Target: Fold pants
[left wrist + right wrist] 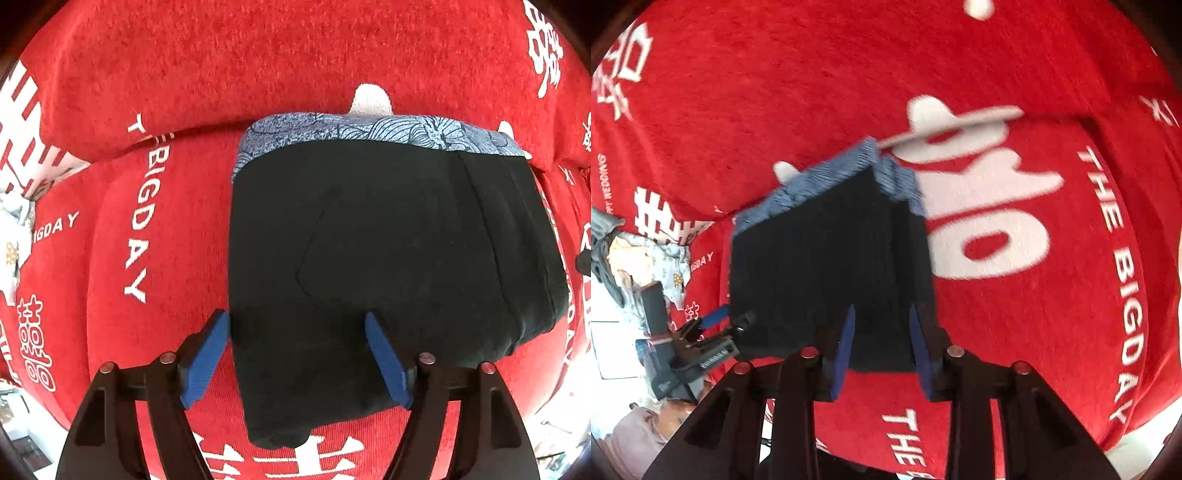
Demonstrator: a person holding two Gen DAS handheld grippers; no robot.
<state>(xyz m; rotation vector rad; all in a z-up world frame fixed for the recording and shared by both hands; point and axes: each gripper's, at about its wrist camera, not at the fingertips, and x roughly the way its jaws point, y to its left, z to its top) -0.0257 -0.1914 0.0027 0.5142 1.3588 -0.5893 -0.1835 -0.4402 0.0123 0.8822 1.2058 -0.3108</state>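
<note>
A: Saw the pants where, exactly?

B: Found them folded into a thick black block, lying flat on the red cover, blue-patterned waistband at the far edge. Lay just right of the white "BIGDAY" lettering.

A: And made what of the left claw?

B: Caught it open, pointed down over the near end of the block. Showed one blue pad just off the left edge of the cloth and the other above the black fabric, neither pressing in.

A: Read the right claw the same way?

B: Could not tell. Stood part-way closed, with black fabric showing between its blue pads, but blurred too badly to say whether pinched or merely hovering above.

A: Noted anything else?

B: Spotted a pale printed cloth heaped at the cover's left end.
</note>
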